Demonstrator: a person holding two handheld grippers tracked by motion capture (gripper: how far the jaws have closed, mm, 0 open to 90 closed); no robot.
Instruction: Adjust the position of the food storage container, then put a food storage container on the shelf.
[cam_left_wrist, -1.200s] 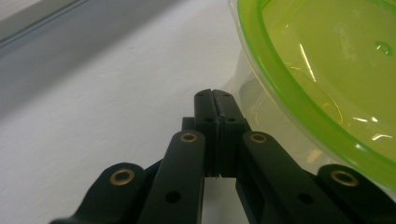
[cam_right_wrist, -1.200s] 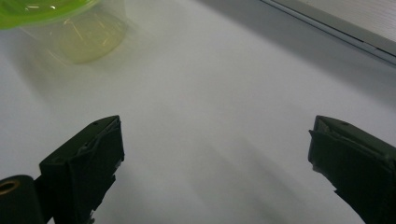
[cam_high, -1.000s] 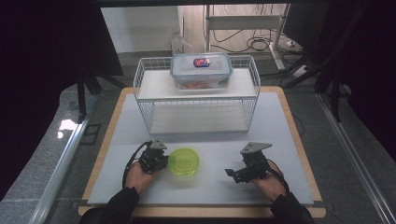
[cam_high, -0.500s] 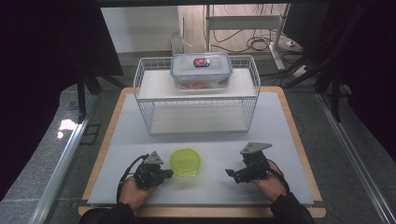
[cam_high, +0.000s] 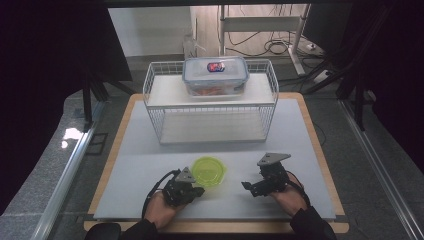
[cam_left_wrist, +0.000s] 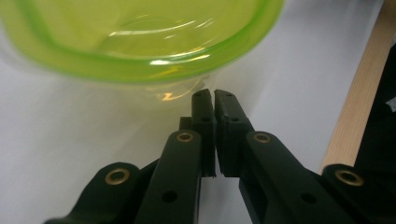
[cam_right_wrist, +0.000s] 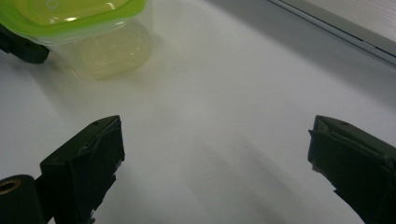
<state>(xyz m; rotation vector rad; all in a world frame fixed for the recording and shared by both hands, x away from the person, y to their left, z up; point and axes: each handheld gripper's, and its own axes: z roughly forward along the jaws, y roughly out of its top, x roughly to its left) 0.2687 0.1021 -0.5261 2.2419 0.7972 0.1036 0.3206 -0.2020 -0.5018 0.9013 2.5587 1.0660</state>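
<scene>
- Lime-green translucent container (cam_high: 208, 170) sits on the white tabletop (cam_high: 150, 165), just ahead of the left tongs (cam_high: 196, 190), slightly to their right.
- Left tongs are clenched on nothing, tips just short of the container's rim (cam_left_wrist: 140, 70).
- Right tongs (cam_high: 248, 186) stand released, farther off; the container lies to their left.
- Left hand is nearer.

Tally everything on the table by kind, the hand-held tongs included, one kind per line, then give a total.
Green-lidded round containers: 1
Clear lidded boxes with blue clasps: 1
White wire racks: 1
Tongs: 2, the left tongs shut just beside the green container, the right tongs open over bare mat
Total: 5
</scene>
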